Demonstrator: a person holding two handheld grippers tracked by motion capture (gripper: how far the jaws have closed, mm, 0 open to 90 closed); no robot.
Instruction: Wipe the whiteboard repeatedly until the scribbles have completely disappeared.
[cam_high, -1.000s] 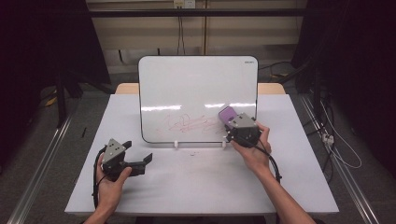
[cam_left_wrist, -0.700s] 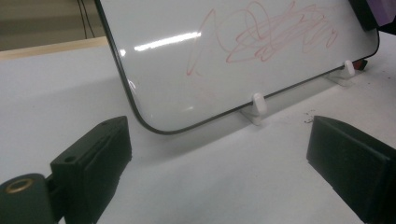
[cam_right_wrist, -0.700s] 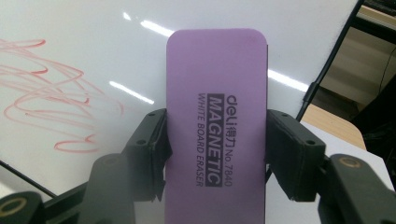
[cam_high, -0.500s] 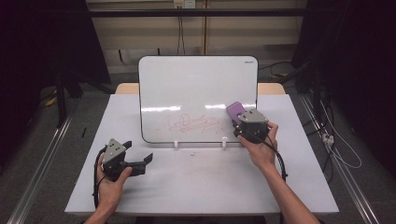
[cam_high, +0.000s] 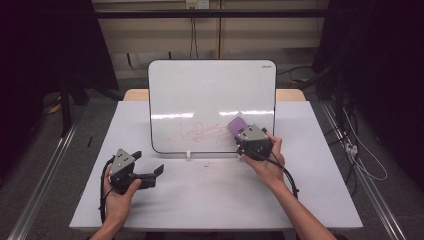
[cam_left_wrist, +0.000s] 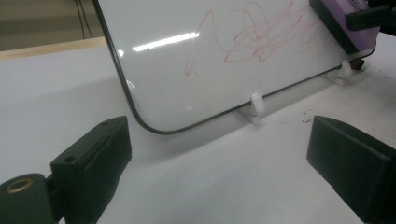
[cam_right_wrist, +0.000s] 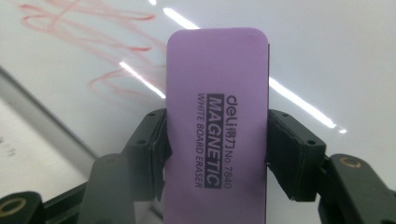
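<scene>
Purple eraser (cam_right_wrist: 217, 135): a flat, rounded-corner block with a smooth plastic back printed in black as a magnetic whiteboard eraser; it sits against the lower right part of the board face, just right of the red marks.
Right claw (cam_high: 245, 134): closed tight on the eraser, one black pad on each long edge, as the right gripper view shows.
Left claw (cam_high: 152, 175): jaws wide apart with nothing between them, low over the tabletop in front of the board's lower left corner.
Whiteboard (cam_high: 210, 90): glossy white panel with a thin dark rim and rounded corners, standing nearly upright and tilted slightly back on small white plastic feet (cam_left_wrist: 256, 106); ceiling lights streak across its sheen.
Red scribble (cam_high: 197, 132): loops and strokes of marker on the lower middle of the board, faint and thin in places.
Work done: the eraser is gripped and brought to the board; the area under and to the right of it looks clean.
Work left: by my reading most of the scribble remains, so the wiping has barely begun or is partway at best; the eraser needs to sweep left across the marks.
Tabletop (cam_high: 215, 200): matte pale surface, smooth, with a few dark specks (cam_left_wrist: 306, 120) near the board's foot, possibly eraser dust.
Claw pads: black, blocky, hard-looking, with small screw holes.
</scene>
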